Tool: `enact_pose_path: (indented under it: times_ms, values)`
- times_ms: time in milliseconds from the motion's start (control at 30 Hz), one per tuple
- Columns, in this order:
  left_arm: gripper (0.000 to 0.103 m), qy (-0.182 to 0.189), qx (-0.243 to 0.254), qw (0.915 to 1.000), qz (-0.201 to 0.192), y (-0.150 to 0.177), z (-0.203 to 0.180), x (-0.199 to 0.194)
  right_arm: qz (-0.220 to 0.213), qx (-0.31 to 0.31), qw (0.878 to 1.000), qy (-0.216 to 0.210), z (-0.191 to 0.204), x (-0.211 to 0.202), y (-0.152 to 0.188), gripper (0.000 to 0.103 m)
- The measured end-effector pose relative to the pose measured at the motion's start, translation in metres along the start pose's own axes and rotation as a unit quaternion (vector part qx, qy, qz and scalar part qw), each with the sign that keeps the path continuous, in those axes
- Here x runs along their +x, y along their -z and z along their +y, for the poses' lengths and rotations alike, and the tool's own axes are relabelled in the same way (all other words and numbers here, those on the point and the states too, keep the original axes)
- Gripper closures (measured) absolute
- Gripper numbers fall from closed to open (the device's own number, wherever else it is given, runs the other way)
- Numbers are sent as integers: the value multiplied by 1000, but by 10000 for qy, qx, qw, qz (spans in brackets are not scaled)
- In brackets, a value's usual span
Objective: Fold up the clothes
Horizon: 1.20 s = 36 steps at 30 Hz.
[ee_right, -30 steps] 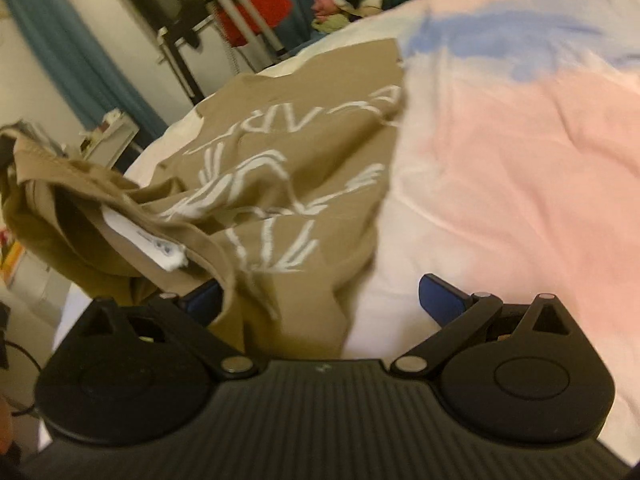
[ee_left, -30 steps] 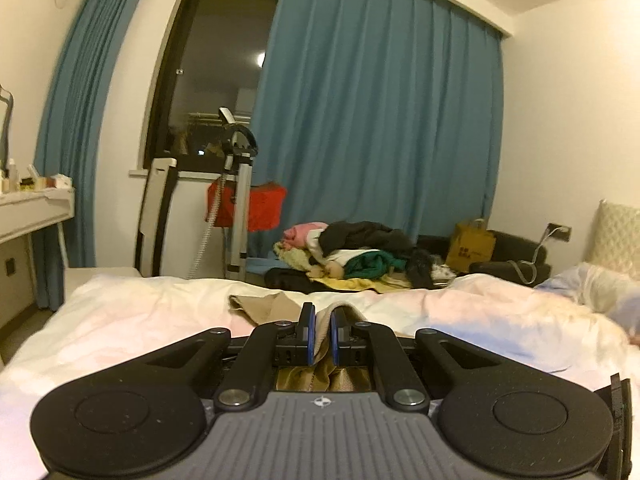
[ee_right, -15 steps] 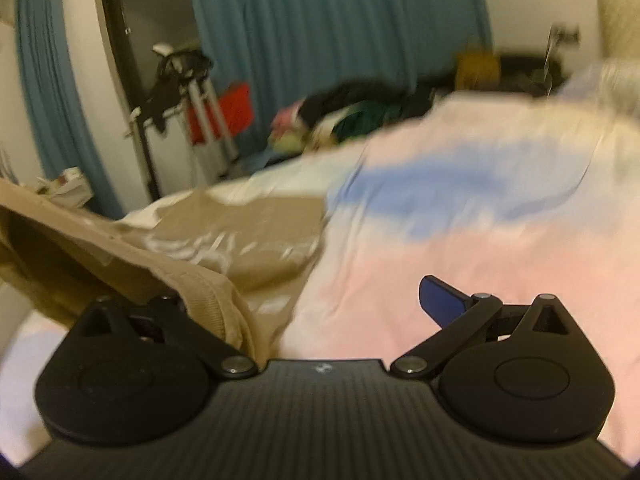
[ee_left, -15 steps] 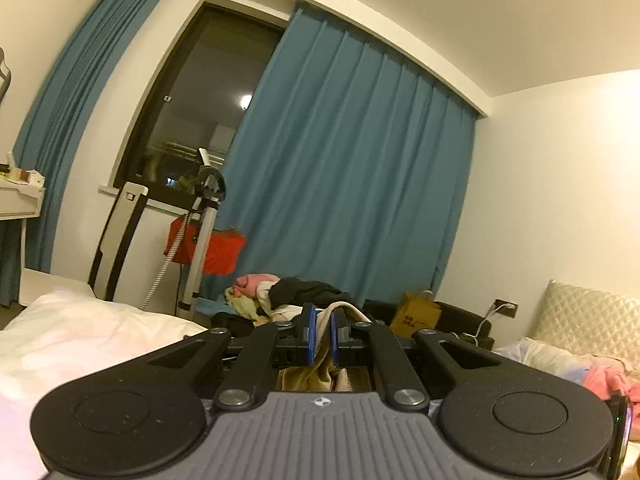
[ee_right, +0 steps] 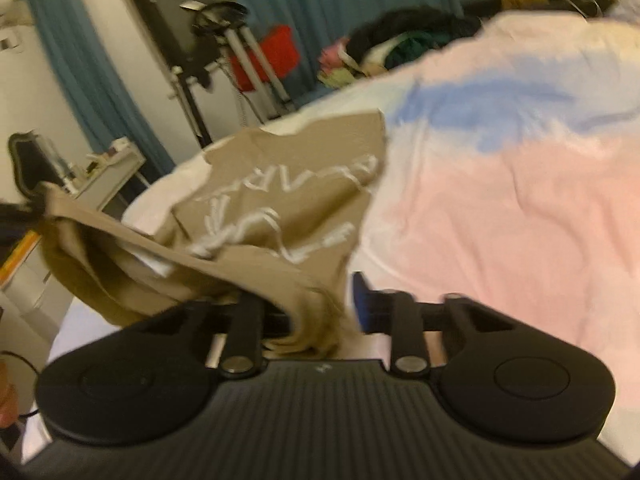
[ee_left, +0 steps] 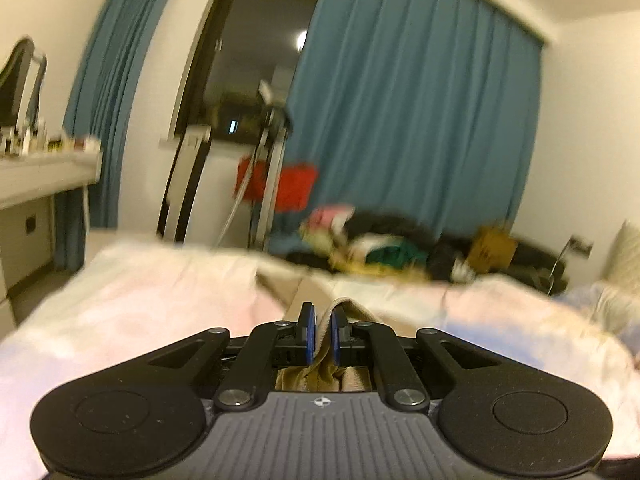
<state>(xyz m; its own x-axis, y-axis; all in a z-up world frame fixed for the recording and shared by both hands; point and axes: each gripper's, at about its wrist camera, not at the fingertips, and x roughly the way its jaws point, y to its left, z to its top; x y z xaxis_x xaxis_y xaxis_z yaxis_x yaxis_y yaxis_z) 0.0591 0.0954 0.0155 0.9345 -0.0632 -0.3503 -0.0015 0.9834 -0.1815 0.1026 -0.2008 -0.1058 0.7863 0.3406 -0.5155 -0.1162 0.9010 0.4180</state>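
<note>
Left gripper [ee_left: 323, 330]: jaws nearly closed, a fold of the tan shirt [ee_left: 347, 309] pinched between the blue pads, so that edge is kept under control. Right gripper [ee_right: 320, 304]: only the right blue pad is visible, at 1 o'clock of the body; the left one is buried under bunched cloth. Fabric sits in the gap, but whether it is clamped cannot be told. The rest of the shirt [ee_right: 304, 184] is spread at 11 o'clock on the pink-and-blue bedspread [ee_right: 500, 200], print up, likely laid out for folding. A clothes pile [ee_left: 372, 246] is seen beyond the bed at 1 o'clock, blue curtains [ee_left: 420, 112] behind it.
</note>
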Motion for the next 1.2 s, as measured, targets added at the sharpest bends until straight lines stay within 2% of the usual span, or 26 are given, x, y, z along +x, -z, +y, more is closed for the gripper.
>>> enact_pose_path:
  times_ms: [33,133,200,233,267,333,400,467,533,633,700,833,933,1000,1067,1200]
  values:
    - [92,-93,0,9997,222,1,2,9,-40,-101,9999,-45,3,-1,-1,87]
    - [82,-302,-30,9958,858,7,12,32,-101,-321,9993,-145,12,-5,1,87]
    - [77,-351,-103,9933,1098,7,22,43,-117,-395,9988,-250,18,-8,1,87]
    - [69,-370,-130,9926,1152,8,27,43,-115,-419,9987,-280,20,-9,2,87]
    - [55,-386,-128,9923,1170,9,31,40,-109,-444,9985,-295,21,-9,2,87]
    - [41,-373,-32,9925,1167,10,38,34,-83,-452,9985,-284,22,-7,1,87]
    - [37,-346,79,9933,1096,8,40,22,-40,-424,9987,-285,21,-5,1,87]
    - [27,-191,250,9941,1035,8,37,9,9,-349,9990,-286,20,-3,1,87]
    - [25,-38,545,9932,1031,9,22,1,29,-280,9992,-275,18,-1,1,87]
    - [22,-33,1217,9856,1171,19,-8,12,36,-186,9996,-231,16,-1,2,86]
    - [20,-304,1710,9771,1230,30,-26,25,40,-129,9997,-207,14,-1,3,86]
    - [20,-934,2262,9631,1117,45,-46,48,94,-25,9996,-260,14,-1,6,85]
    - [18,-1534,2662,9460,1034,53,-52,61,103,-27,9996,-269,15,1,8,85]
    - [18,-1968,2576,9411,963,52,-47,65,64,-64,9998,-156,14,1,8,85]
    - [18,-2267,2332,9416,877,46,-40,62,28,-131,9999,30,14,2,8,82]
    - [18,-2493,1736,9518,420,30,-30,37,21,-174,9989,427,9,9,9,45]
